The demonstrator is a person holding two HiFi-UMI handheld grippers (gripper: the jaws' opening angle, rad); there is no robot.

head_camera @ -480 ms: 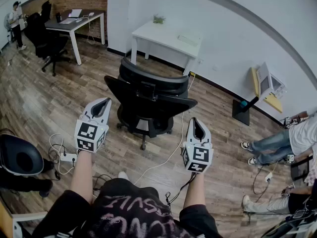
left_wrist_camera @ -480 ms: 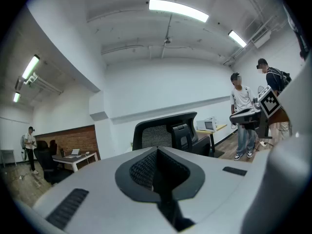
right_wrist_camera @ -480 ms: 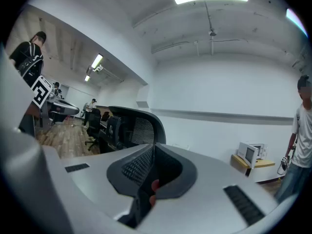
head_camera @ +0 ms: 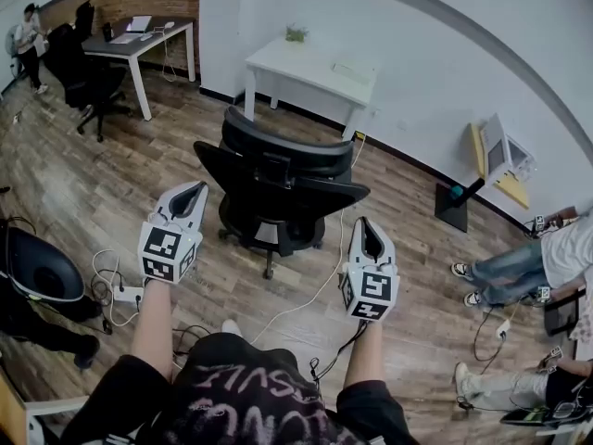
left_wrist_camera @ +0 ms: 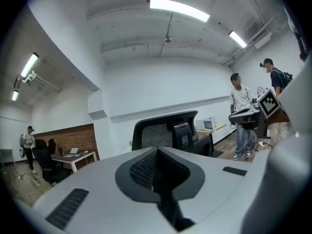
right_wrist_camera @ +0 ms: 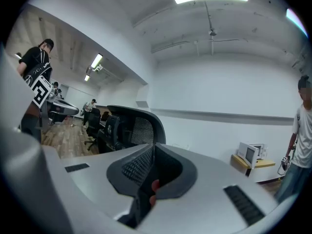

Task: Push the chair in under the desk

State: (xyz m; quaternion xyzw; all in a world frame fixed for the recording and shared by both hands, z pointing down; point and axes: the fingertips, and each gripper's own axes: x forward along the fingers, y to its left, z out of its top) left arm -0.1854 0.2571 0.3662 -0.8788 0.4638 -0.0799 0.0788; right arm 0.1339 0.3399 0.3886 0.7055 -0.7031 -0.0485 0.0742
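Black chair (head_camera: pixel 278 188) stands on the wood floor (head_camera: pixel 83 193), out from the white desk's (head_camera: pixel 310 66) front edge, back toward me. My left gripper (head_camera: pixel 192 191) and right gripper (head_camera: pixel 365 228) flank it, jaws pressed together, empty.

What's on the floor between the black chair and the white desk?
Only bare wooden floor lies between the chair and the desk; the head view shows it.

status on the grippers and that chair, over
Left gripper, right gripper: jaws shut, empty, behind the chair. Chair out from the white desk, not pushed in. Cable on floor beside its base.
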